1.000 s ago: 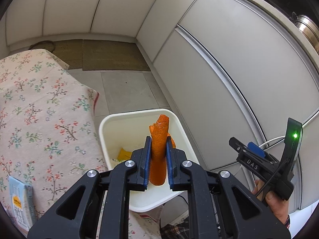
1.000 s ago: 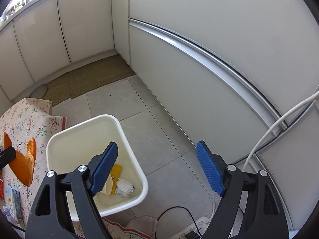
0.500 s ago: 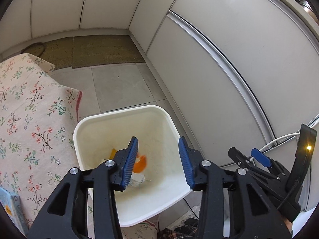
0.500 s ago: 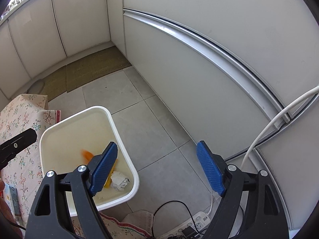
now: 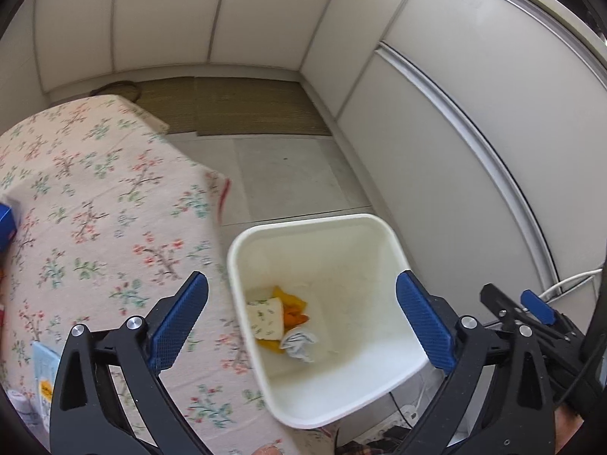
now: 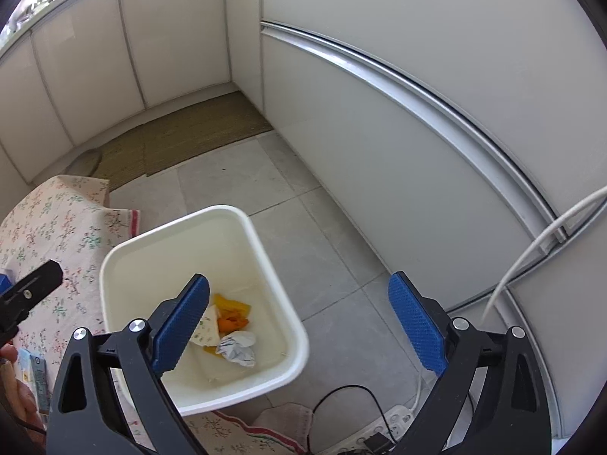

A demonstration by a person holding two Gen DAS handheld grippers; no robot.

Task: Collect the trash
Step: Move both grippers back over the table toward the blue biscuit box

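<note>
2 claws are showing in these views, and I am taking them one view at a time.

Left wrist view: I am looking down past the left claw (image 5: 301, 322), whose jaws are opening wide with nothing between them. Below it the white bin (image 5: 383, 227) is standing on the tiled floor (image 5: 288, 182), tight against the desk with the floral cloth (image 5: 98, 212). At the bottom of the bin I am seeing the trash: an orange scrap (image 5: 295, 317), a pale printed card (image 5: 266, 319) and a crumpled paper ball (image 5: 301, 345), all touching one another. A light blue packet (image 5: 43, 373) is lying on the cloth near the lower left edge; I am reading it as possible trash to collect, though it is too blurred to be sure.

Right wrist view: the right claw (image 6: 297, 326) is also opening, jaws wide and empty, hovering partly over the bin (image 6: 280, 284) and partly over the floor. The same orange scrap (image 6: 231, 323) and paper ball (image 6: 237, 347) are resting inside. A power strip (image 6: 394, 422) and its cable are lying on the floor near the bin.

I am judging the packet light, thin and slippery, likely to bend, so I would be pinching it across a short edge.
</note>
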